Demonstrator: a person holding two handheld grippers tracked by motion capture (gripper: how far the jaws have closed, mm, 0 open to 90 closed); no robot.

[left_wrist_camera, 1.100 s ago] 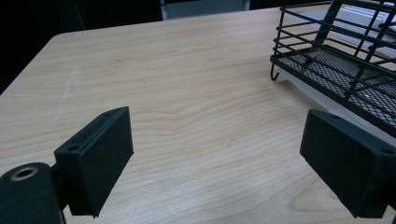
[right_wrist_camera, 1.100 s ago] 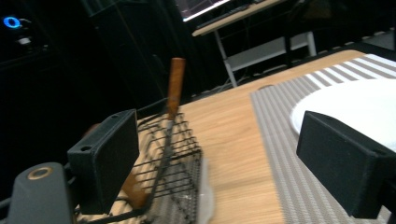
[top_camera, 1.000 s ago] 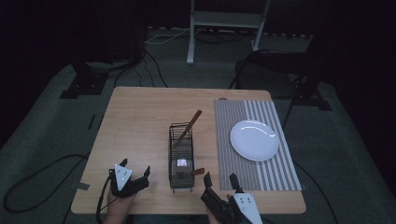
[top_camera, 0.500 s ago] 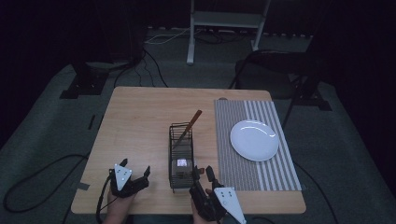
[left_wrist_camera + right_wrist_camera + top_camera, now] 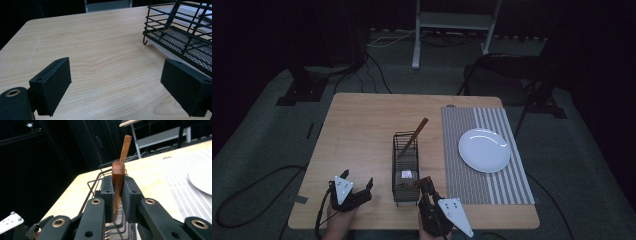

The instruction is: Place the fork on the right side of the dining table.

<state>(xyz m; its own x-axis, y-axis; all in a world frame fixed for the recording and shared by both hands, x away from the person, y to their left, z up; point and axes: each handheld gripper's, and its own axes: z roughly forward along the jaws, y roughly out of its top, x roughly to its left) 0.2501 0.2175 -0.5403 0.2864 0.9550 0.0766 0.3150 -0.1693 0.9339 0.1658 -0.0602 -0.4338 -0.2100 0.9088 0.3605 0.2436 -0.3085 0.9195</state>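
A black wire basket (image 5: 406, 165) stands mid-table, and a wooden utensil (image 5: 417, 132) leans out of its far end. At the basket's near right corner my right gripper (image 5: 424, 184) is shut on a second brown wooden handle (image 5: 118, 177). Its jaws have just been closing, and the pads (image 5: 107, 187) now press the handle from both sides. In the right gripper view the far utensil (image 5: 125, 147) rises behind the held handle. My left gripper (image 5: 358, 178) rests open on the table left of the basket (image 5: 180, 37), with only bare wood between its pads (image 5: 53, 82).
A white plate (image 5: 484, 150) lies on a striped grey placemat (image 5: 497, 187) on the right of the wooden table (image 5: 357, 130). Cables and dark stands are on the floor around the table. A white frame stands behind it.
My right gripper moved left to the basket's near right corner and its jaws closed on the wooden handle. The left gripper has stayed where it was, open.
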